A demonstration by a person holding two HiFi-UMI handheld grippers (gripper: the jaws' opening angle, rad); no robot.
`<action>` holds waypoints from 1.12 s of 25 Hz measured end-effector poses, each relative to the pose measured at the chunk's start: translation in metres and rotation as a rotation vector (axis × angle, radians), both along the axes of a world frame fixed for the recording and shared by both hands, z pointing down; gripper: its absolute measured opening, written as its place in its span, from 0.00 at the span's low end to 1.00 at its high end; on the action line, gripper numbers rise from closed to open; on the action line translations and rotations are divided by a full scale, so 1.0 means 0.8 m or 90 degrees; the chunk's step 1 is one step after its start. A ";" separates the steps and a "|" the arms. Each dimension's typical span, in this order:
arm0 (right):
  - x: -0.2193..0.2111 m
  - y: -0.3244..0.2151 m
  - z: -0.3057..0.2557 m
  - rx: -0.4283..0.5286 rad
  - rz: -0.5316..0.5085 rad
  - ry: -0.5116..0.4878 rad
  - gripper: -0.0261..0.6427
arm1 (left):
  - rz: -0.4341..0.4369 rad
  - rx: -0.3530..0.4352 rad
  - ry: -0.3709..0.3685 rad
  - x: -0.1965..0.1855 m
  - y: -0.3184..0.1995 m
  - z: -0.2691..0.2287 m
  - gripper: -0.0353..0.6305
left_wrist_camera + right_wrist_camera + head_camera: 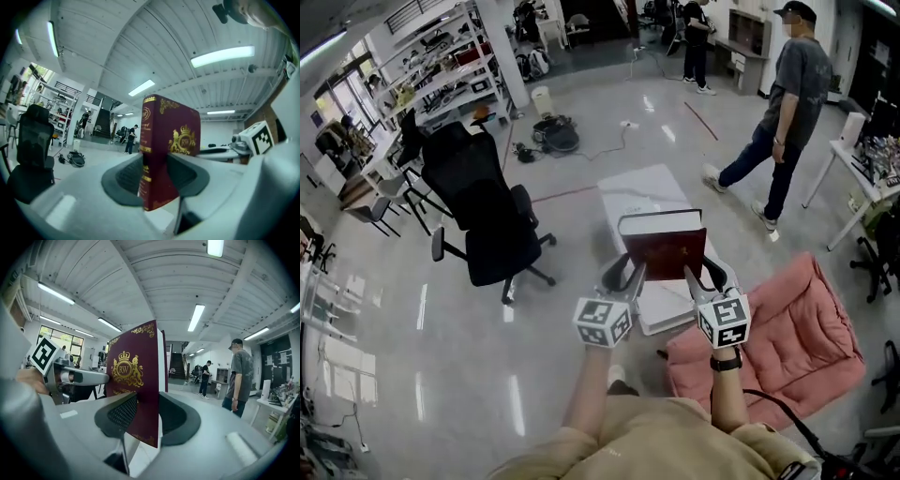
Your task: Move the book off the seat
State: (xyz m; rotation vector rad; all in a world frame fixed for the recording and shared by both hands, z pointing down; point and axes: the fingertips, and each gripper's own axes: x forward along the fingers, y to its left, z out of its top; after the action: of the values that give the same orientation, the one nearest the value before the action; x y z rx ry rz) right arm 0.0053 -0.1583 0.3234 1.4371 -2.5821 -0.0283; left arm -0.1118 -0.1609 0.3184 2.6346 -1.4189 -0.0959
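Nearest, the left gripper and right gripper each clamp a lower corner of the maroon book. The left pinches the spine side, the right the page-edge side. The book stands upright in the air with its long edge running from jaw to jaw, equally near both hands. It is clear of the pink cushioned seat, which lies to the right. Just beyond is a white low table, whose near end the book hides.

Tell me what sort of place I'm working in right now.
Probably a lab or workshop, not a home: metal shelving stacked with equipment, a black office chair on a wide polished floor, and a worktable crowded with gear.
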 end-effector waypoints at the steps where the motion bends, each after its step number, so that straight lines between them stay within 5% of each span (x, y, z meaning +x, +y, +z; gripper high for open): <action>1: -0.019 -0.013 -0.007 0.006 -0.002 0.005 0.26 | 0.001 0.005 0.005 -0.019 -0.012 -0.006 0.28; 12: -0.204 -0.119 -0.037 0.037 -0.024 -0.026 0.24 | 0.015 0.063 0.022 -0.209 -0.120 -0.040 0.26; 21: -0.242 -0.223 -0.024 0.021 -0.019 -0.022 0.22 | 0.018 0.040 0.040 -0.249 -0.227 -0.023 0.26; 28: -0.249 -0.367 -0.013 0.016 -0.027 -0.033 0.23 | 0.017 0.032 0.025 -0.257 -0.365 -0.012 0.24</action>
State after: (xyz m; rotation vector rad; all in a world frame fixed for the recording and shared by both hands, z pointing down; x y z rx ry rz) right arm -0.1937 -0.4522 0.3131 1.4087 -2.6635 -0.0301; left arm -0.3171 -0.4531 0.3087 2.6756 -1.3865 -0.1827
